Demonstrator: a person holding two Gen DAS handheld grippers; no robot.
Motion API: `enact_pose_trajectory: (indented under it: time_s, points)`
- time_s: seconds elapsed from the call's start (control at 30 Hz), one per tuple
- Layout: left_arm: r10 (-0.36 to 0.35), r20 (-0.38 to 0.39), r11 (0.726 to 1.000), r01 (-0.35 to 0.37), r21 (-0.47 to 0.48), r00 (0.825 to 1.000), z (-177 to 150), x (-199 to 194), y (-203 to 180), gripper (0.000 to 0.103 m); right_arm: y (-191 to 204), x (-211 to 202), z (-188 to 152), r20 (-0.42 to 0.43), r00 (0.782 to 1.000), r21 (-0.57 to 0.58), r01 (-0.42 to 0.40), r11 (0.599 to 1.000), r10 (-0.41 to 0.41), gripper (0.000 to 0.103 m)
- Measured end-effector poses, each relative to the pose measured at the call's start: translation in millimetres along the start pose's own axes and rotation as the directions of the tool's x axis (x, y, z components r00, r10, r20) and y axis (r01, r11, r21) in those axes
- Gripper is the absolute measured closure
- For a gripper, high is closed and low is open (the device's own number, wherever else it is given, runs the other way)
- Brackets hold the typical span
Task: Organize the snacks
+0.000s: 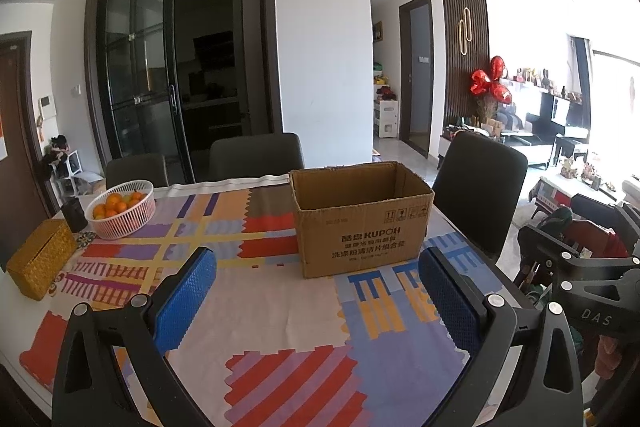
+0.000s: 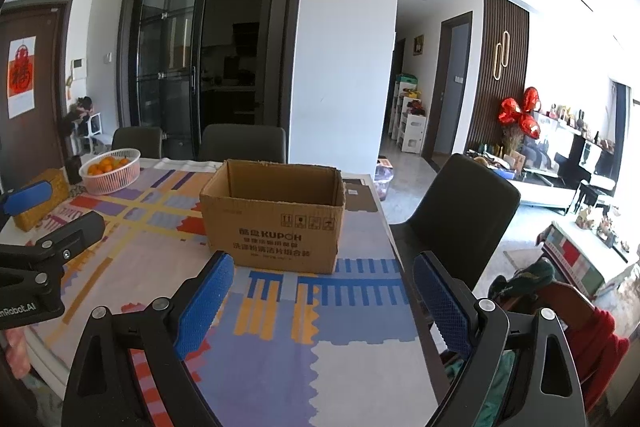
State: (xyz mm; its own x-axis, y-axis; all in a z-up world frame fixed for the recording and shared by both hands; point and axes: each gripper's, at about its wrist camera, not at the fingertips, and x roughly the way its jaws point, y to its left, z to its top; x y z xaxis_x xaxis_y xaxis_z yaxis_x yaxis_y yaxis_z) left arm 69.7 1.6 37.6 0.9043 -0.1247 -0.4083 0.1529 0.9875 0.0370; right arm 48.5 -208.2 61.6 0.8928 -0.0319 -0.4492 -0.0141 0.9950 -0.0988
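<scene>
An open brown cardboard box (image 1: 360, 223) printed KUPOH stands upright on the table's patterned cloth (image 1: 256, 303); it also shows in the right wrist view (image 2: 276, 215), and the inside that shows is empty. My left gripper (image 1: 318, 301) is open and empty, held above the cloth in front of the box. My right gripper (image 2: 324, 303) is open and empty, also in front of the box, nearer the table's right edge. No snacks show in either view. The left gripper also shows at the left of the right wrist view (image 2: 48, 215).
A white basket of oranges (image 1: 122, 209) stands at the far left, with a dark cup (image 1: 75, 214) and a woven yellow box (image 1: 42, 263) beside it. Dark chairs (image 1: 480, 195) stand at the far side and right side. The table's right edge (image 2: 404, 267) is close.
</scene>
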Motion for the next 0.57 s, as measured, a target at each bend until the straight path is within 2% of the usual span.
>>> enact_pose_trajectory:
  time_s: [0.57]
  points:
    - [-0.010,-0.026,1.000,0.010,-0.023,1.000,-2.6,6.3,1.9,0.000,-3.9,3.4,-0.9,-0.012,1.000,0.000,-0.002,1.000,0.002,0.011]
